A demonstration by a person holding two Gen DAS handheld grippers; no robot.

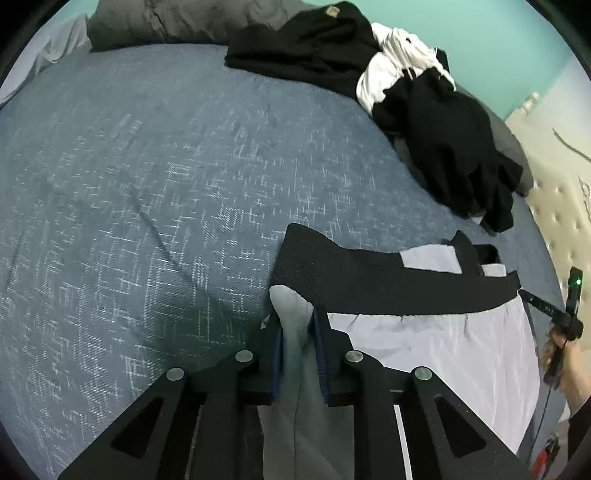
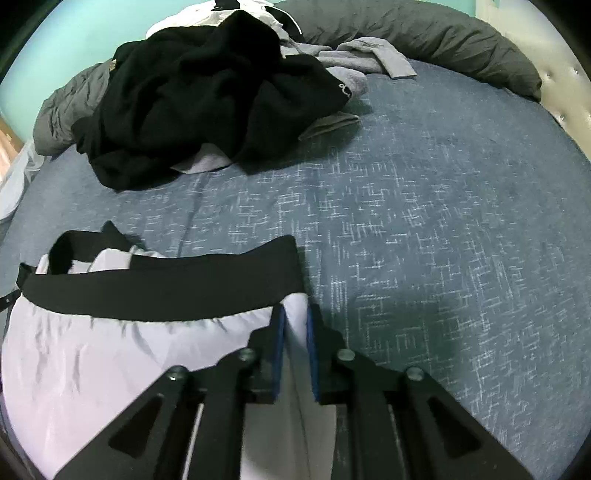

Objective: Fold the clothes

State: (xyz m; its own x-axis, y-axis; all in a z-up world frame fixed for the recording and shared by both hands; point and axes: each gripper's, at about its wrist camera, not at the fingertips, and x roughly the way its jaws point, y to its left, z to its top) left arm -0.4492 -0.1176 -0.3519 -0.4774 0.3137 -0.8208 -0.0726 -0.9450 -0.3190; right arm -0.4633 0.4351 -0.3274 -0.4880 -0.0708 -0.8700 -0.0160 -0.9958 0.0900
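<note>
Pale grey shorts (image 1: 436, 354) with a wide black waistband (image 1: 388, 291) lie spread on the blue patterned bed cover (image 1: 147, 184). My left gripper (image 1: 297, 325) is shut on the shorts' left edge just below the waistband, and pale fabric fills the gap between its blue pads. In the right wrist view the same shorts (image 2: 103, 362) stretch to the left, and my right gripper (image 2: 295, 325) is shut on their right edge under the waistband (image 2: 166, 291). The cloth is pulled flat between the two grippers.
A heap of black and white clothes (image 1: 424, 110) (image 2: 207, 99) lies farther back on the bed, with a grey garment (image 2: 362, 59) beside it. Dark grey pillows (image 2: 424, 33) line the far side. A cream tufted headboard (image 1: 554, 192) stands at the right. A person's hand (image 1: 570, 363) shows at the right edge.
</note>
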